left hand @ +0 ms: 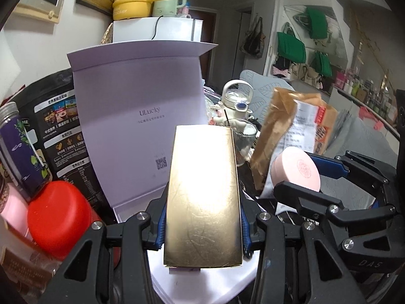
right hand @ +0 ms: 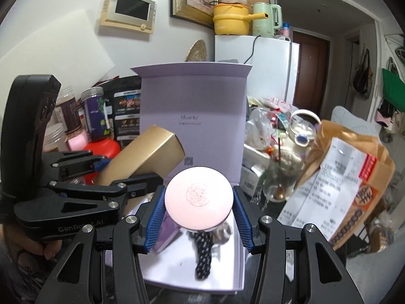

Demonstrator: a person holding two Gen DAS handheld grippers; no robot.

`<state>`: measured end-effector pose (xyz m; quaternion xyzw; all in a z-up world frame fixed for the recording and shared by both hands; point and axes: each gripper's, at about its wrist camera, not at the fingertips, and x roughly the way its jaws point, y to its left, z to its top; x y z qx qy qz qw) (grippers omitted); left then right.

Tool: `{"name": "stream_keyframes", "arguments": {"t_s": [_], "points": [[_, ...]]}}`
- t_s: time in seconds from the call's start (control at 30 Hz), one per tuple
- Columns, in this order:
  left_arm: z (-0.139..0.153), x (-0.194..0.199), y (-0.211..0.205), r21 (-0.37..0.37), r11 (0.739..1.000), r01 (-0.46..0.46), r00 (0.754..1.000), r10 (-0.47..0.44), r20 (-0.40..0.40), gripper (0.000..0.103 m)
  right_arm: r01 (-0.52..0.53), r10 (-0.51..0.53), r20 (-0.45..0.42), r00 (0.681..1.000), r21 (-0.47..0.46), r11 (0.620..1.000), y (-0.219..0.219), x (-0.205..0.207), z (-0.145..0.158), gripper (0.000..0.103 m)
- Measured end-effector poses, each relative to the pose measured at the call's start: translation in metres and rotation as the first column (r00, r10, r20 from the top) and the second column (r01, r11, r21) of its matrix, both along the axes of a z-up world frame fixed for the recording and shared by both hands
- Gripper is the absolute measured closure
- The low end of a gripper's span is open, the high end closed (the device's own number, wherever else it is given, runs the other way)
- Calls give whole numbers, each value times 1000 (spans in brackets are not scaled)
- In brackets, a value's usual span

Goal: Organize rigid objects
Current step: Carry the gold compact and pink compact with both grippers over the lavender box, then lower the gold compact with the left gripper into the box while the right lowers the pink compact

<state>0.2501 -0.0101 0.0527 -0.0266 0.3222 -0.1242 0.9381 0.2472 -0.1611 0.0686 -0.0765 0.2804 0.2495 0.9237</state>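
I have both grippers loaded over the same target. The left gripper [left hand: 203, 230] is clamped on the gold box [left hand: 202, 197] across its narrow width, with the blue pads [left hand: 162, 228] pressing on its long sides; the box's long axis runs forward along the fingers, away from the camera. The right gripper [right hand: 198, 212] holds the pink jar [right hand: 199, 198] by its round sides, lid face toward the lens. Directly below and ahead of both lies the open lilac case [right hand: 177, 273], its tray at the bottom of each view and its hinged lid [left hand: 136, 106] standing upright behind. In the right wrist view, the tray already holds a dark patterned item [right hand: 203, 253] and a purple shape [right hand: 167, 230] that I cannot identify. The relation that matters: the gold box sits left of the pink jar, tilted up toward the lid, and both hang above the tray, not touching it. I judge the jar to be nearer the tray's free floor, so the right hand should lower first. Beyond the case stand the red tub [left hand: 60, 217], the purple can [left hand: 21, 149] and the brown bag [right hand: 354, 177], well clear of the descent path.
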Motion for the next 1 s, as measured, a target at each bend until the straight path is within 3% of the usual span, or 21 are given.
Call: {"name": "stream_keyframes", "arguments": {"t_s": [0.27,0.5,1.0], "points": [[-13,21,0,19,999,-27,999,28,-20,60,9,-9,-5,1000,8,1000,5,29,-10,52],[-41,32,5,15,999,-40,995,42,-86,60,22,-21,-51,998,22,1000,3,44,-31,52],[-80,55,-4,104,994,-33,985,50,-163,60,45,-44,-97,994,8,999,9,69,-65,52]]}}
